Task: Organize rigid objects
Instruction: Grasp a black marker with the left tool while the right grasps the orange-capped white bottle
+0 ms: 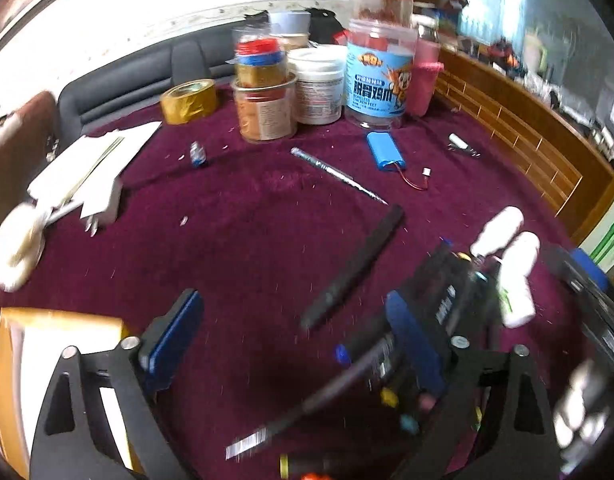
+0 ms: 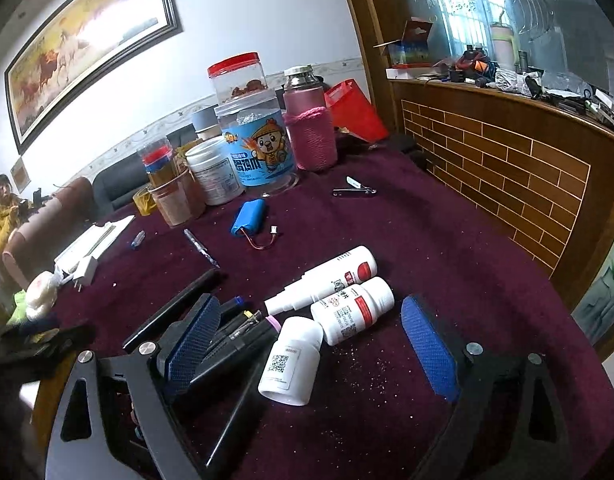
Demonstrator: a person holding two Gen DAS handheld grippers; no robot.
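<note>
Three white medicine bottles [image 2: 349,312] lie on the maroon tablecloth [image 2: 387,220], with a bundle of dark pens [image 2: 235,328] to their left. My right gripper [image 2: 311,344] is open around them, blue pads wide apart, holding nothing. My left gripper [image 1: 303,344] is open and empty above the cloth; a long black stick [image 1: 355,264] lies ahead of it and a blurred pen [image 1: 307,404] lies between its fingers. Two white bottles [image 1: 511,264] show at the right. A blue battery pack [image 1: 385,150] and a silver pen [image 1: 339,174] lie further back.
Jars and tubs [image 1: 319,80] stand at the back, with a gold tape roll [image 1: 189,100], a pink-sleeved bottle [image 2: 309,128], white papers and a charger [image 1: 91,184] at left, and nail clippers [image 2: 355,190]. A wooden brick-patterned counter [image 2: 507,176] runs on the right.
</note>
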